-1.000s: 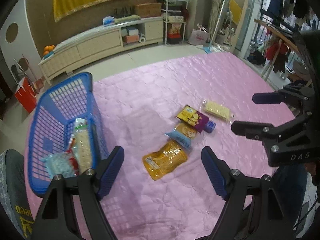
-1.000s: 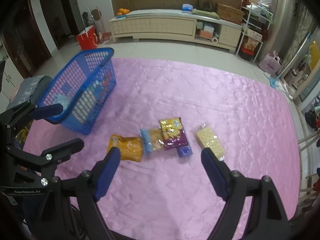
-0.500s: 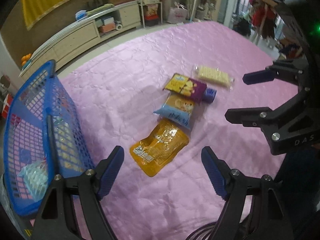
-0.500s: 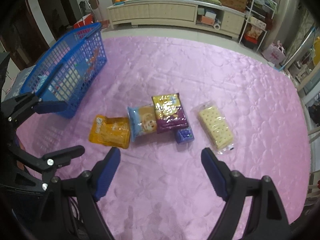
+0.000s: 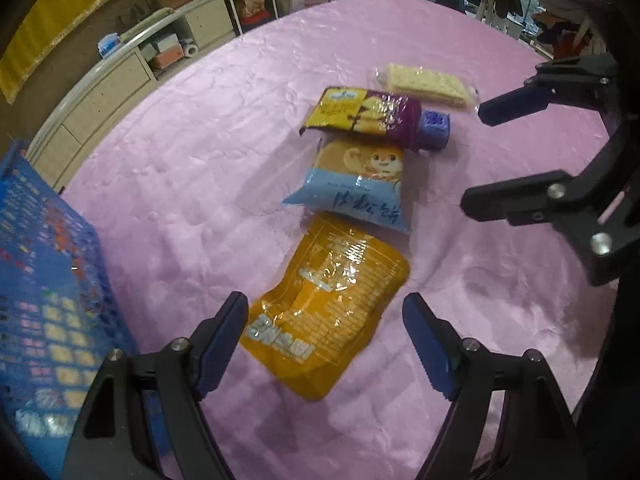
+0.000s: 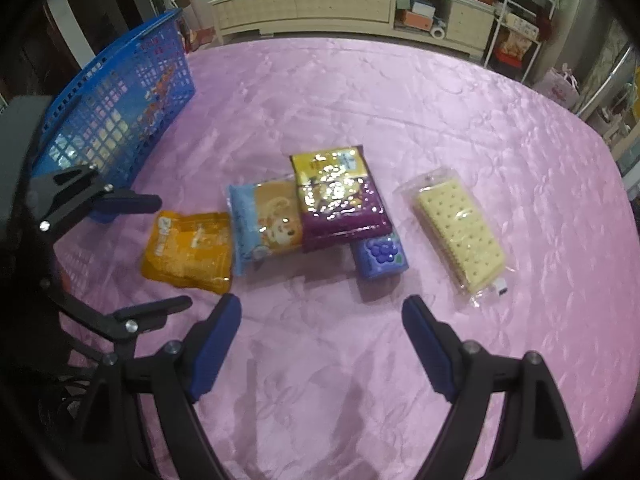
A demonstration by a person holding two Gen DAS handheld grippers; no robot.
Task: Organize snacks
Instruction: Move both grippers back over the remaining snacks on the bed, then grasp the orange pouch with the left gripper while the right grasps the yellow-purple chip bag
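Both grippers, left gripper [image 5: 324, 336] and right gripper [image 6: 322, 332], dropped closer beside the blue basket [image 6: 120, 96], jaws spread and empty, the left poised over the orange pouch [image 5: 328, 304].

The pink cloth [image 6: 400, 92] looks soft and a bit shiny, with stitched bumps all over. The orange bag [image 5: 326, 312] is shiny, crinkly plastic. So are the light blue bag [image 5: 356, 184] and the purple bag [image 6: 340, 196]. The crackers [image 6: 458, 232] sit in clear wrap. The blue basket [image 6: 116, 100] is hard plastic with holes. The cabinet [image 6: 304, 8] looks like smooth, pale wood.
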